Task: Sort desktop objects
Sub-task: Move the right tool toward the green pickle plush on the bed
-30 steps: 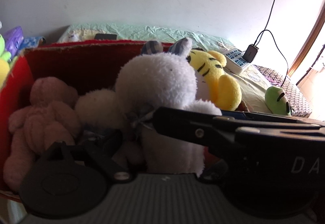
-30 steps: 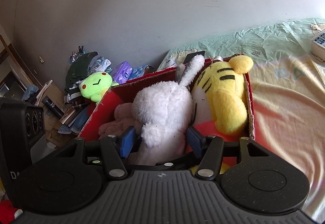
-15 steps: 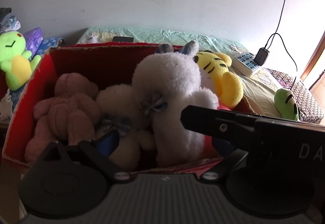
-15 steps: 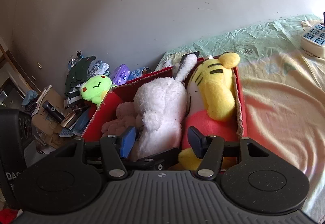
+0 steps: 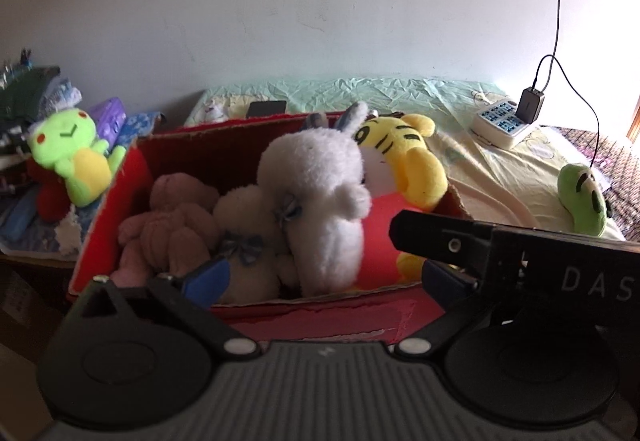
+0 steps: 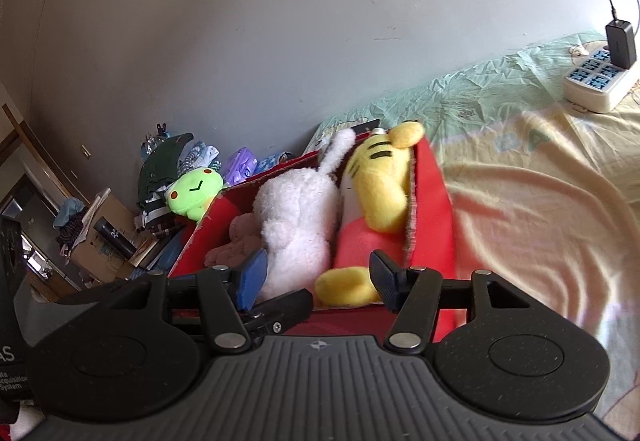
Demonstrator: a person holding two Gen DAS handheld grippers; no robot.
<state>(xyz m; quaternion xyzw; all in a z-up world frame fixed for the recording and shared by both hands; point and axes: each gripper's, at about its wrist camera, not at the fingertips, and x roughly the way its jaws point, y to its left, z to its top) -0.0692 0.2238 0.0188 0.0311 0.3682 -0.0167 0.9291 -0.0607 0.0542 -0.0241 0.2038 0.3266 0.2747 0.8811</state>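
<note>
Both grippers, left (image 5: 326, 275) opening and right (image 6: 316, 281) half-open, hold nothing above the box (image 5: 320, 307); lift clear before seeking another toy.

The black body of the other gripper (image 5: 560, 265) carries pale capitals "DAS", cut off at the picture's edge. In the right wrist view a black casing (image 6: 10, 357) at the left edge shows "AS", and below it small print, partly cut, ending in "System"
</note>
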